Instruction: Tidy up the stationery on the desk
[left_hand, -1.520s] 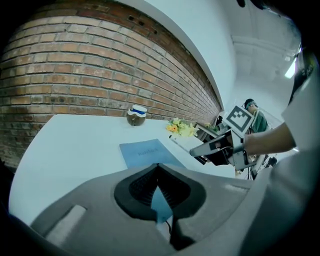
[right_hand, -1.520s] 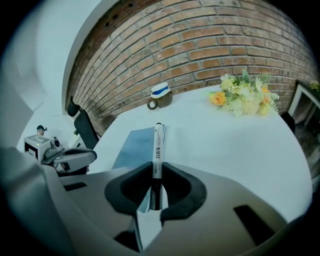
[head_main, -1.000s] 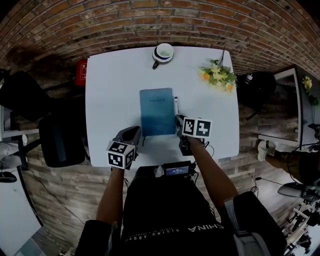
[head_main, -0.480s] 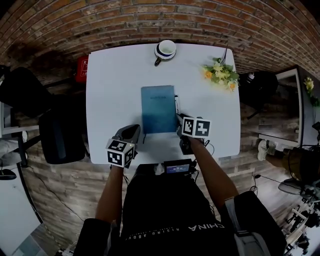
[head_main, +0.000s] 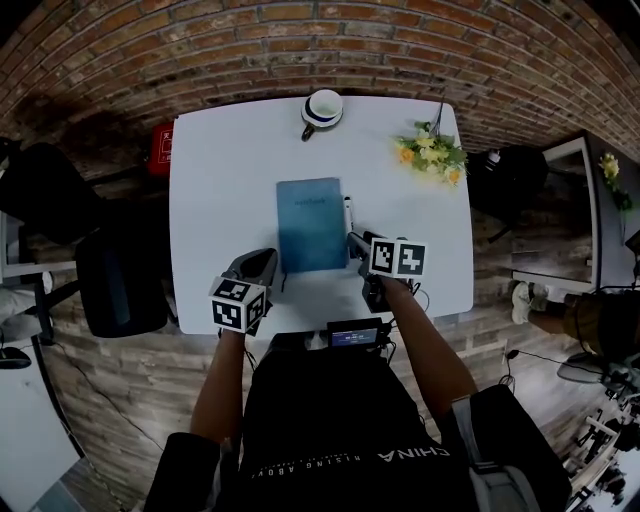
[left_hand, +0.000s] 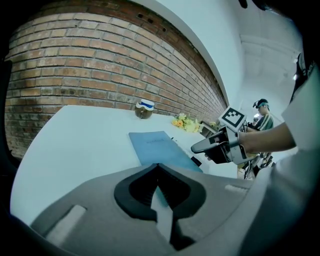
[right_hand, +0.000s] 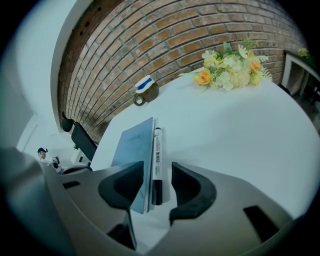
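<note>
White desk (head_main: 210, 180); left tongs (left_hand: 158, 174) pressed together, right tongs (right_hand: 152, 184) just spread, astride marker (right_hand: 157, 150)

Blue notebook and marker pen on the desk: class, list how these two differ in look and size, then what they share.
The notebook is blue; the marker is white with a black end. The notebook is a broad flat rectangle; the marker is a thin stick, and shorter. Both lie flat on the white desk, side by side, lengths parallel.

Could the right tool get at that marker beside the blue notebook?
Probably yes: the right tool has just been opening, its jaws stand apart with the marker lying between them; only the notebook crowds one side.
</note>
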